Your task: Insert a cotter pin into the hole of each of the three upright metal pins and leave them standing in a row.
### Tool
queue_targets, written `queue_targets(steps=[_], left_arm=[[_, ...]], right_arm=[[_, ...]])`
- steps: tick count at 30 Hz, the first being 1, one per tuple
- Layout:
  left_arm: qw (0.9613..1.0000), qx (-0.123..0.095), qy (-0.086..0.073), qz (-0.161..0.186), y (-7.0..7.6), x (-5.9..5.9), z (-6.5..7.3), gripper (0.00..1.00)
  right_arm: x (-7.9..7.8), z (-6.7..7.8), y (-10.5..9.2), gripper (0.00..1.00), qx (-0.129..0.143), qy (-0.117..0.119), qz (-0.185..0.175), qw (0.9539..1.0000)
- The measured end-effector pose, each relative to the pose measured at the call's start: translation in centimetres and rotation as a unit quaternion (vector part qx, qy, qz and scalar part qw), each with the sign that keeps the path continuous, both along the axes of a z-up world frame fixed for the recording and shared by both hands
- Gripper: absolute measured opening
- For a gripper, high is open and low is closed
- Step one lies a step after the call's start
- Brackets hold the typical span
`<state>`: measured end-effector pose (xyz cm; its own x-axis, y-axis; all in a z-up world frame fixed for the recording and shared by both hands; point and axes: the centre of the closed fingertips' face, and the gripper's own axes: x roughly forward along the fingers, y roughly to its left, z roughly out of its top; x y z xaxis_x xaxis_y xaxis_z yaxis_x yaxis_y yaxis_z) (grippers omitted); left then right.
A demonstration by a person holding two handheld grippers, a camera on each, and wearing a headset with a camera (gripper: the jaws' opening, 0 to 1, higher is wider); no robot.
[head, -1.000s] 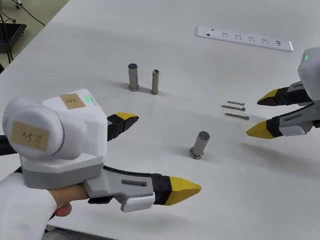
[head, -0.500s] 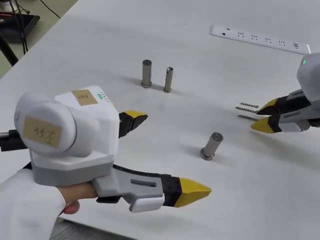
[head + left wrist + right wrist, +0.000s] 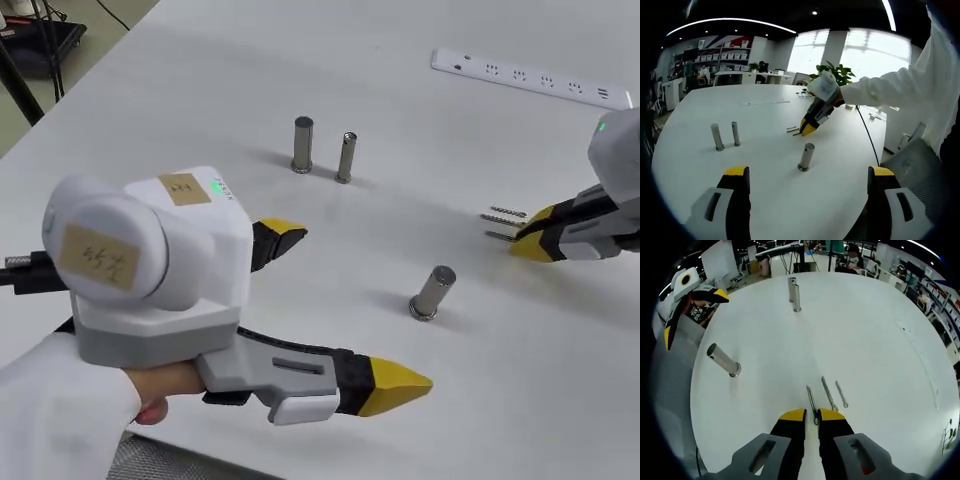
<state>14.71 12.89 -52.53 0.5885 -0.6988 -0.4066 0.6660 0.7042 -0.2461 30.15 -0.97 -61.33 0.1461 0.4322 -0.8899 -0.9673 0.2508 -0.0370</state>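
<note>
- Across all three views spreads the white desk (image 3: 400,130). Its left edge runs through the top left of the head view with dark floor (image 3: 60,90) beyond. Its near edge passes under the left gripper (image 3: 352,308). Bare surface lies open on every side of the metal pins (image 3: 303,145).
- That left gripper, held by a hand (image 3: 150,400) in a white sleeve (image 3: 50,425), hovers over the near edge. Its fingers are spread wide with nothing between them.
- On the other side, the right gripper (image 3: 528,238) is cut off by the right border of the head view. Its tips are down at the desk, well apart from the left gripper.
- Its fingers are drawn almost together, leaving a thin slit. The near end of the leftmost cotter pin (image 3: 811,399) sits in that slit, and I cannot tell whether they pinch it.
- At the far right, a power strip (image 3: 530,78) lies flat.
- Two of the metal pins stand upright just beside each other on the far side. The third metal pin (image 3: 433,292) stands alone, nearer. Their holes are too small to make out.
- Three cotter pins (image 3: 829,394) lie side by side on the desk at the right gripper's tips, none in a metal pin.
</note>
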Motion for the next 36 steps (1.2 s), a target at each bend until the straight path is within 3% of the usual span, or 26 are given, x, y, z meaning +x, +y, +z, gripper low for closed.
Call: queue_targets(steps=[1, 7, 10, 13, 16, 21, 23, 24, 28, 30, 33, 36], left_arm=[[1.0, -0.001, 0.001, 0.001, 0.0, 0.0, 0.0, 0.97], [1.0, 0.001, 0.003, 0.0, -0.1, -0.3, -0.3, 0.98], [0.9999, -0.007, 0.002, -0.009, -0.5, -0.5, 0.0, 0.98], [0.9998, 0.003, 0.002, -0.019, -0.7, -0.7, -0.1, 0.98], [0.9997, 0.001, 0.005, -0.025, -0.9, -0.9, -0.1, 0.98], [0.9994, 0.006, 0.008, -0.033, -1.1, -1.2, -0.3, 0.98], [0.9993, 0.007, 0.008, -0.035, -1.1, -1.2, -0.3, 0.97], [0.9993, 0.007, 0.008, -0.036, -1.1, -1.2, -0.3, 0.97], [0.9994, 0.012, 0.007, -0.033, -1.0, -1.0, -0.2, 0.97], [0.9994, 0.015, 0.003, -0.03, -0.9, -0.8, -0.1, 0.97], [0.9997, 0.005, 0.004, -0.024, -0.8, -0.5, 0.3, 0.95], [0.9998, 0.004, 0.004, -0.017, -0.7, -0.1, 0.5, 0.91]], right_arm=[[0.1, 0.0, -0.1, 0.0, -0.009, -0.011, 0.015, 0.9998], [-0.1, -0.1, -0.1, 0.0, -0.027, -0.022, 0.041, 0.9986], [-0.2, 0.0, 0.1, 0.0, -0.033, -0.022, 0.04, 0.9984], [-0.4, 0.1, 0.1, 0.0, -0.039, -0.02, 0.036, 0.9984], [-0.4, 0.0, 0.0, 0.0, -0.043, -0.028, 0.051, 0.9974], [-0.2, 0.0, 0.0, 0.0, -0.05, -0.031, 0.046, 0.9973], [-0.1, 0.1, 0.0, 0.0, -0.05, -0.036, 0.052, 0.9967], [0.3, 0.2, -0.5, 0.0, -0.068, -0.055, 0.062, 0.9943], [0.3, 0.9, -0.3, 0.0, -0.045, -0.053, 0.044, 0.9966], [0.2, 1.4, -0.4, 0.0, -0.043, -0.063, 0.045, 0.9961], [0.1, 2.3, -0.4, 0.0, -0.028, -0.073, 0.046, 0.9958], [0.3, 3.2, -0.5, 0.0, -0.023, -0.105, 0.045, 0.9932]])
